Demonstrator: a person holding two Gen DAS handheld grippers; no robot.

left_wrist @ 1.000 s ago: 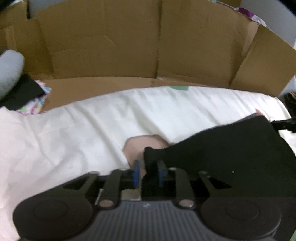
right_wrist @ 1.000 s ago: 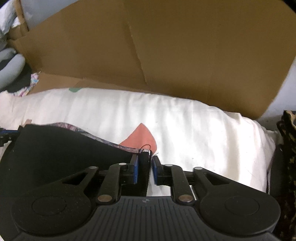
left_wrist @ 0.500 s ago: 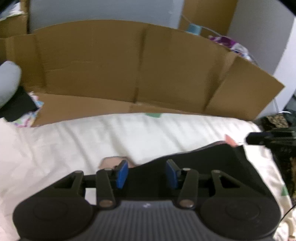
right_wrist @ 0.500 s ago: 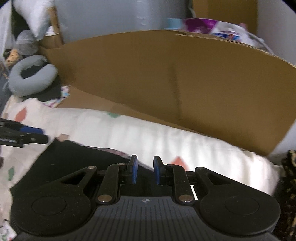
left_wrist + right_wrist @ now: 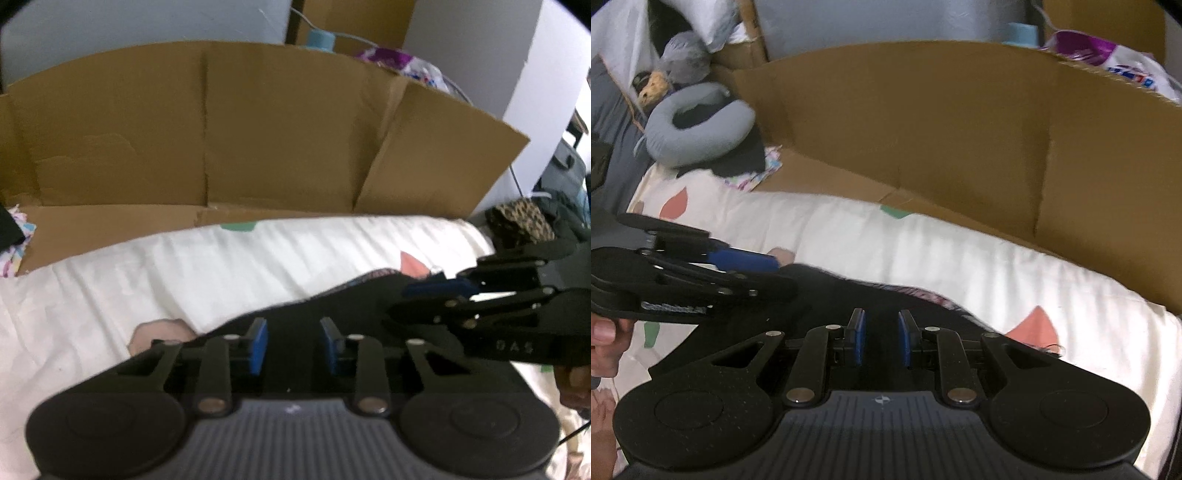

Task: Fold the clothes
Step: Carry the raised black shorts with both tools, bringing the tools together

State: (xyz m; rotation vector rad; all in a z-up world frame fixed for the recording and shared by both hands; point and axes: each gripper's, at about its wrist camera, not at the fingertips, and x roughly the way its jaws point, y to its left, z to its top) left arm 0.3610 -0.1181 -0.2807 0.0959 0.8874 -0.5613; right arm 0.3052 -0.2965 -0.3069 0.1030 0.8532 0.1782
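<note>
A black garment (image 5: 332, 302) lies on the white patterned bed sheet (image 5: 147, 273); it also shows in the right wrist view (image 5: 831, 295). My left gripper (image 5: 293, 343) is open above the garment's near part, with nothing between its blue pads. My right gripper (image 5: 881, 341) is open too, over the same garment. Each gripper shows in the other's view: the right one at the right (image 5: 436, 288), the left one at the left (image 5: 768, 266). They hover close together over the cloth.
A tall cardboard wall (image 5: 240, 129) stands along the far side of the bed. A grey neck pillow (image 5: 698, 125) and dark clothes lie at the far left. Leopard-print cloth (image 5: 521, 221) and bags are off the bed's right edge.
Both grippers have let go of the black garment's edge and opened. They have lifted, pulled back, and drawn closer together above it.
</note>
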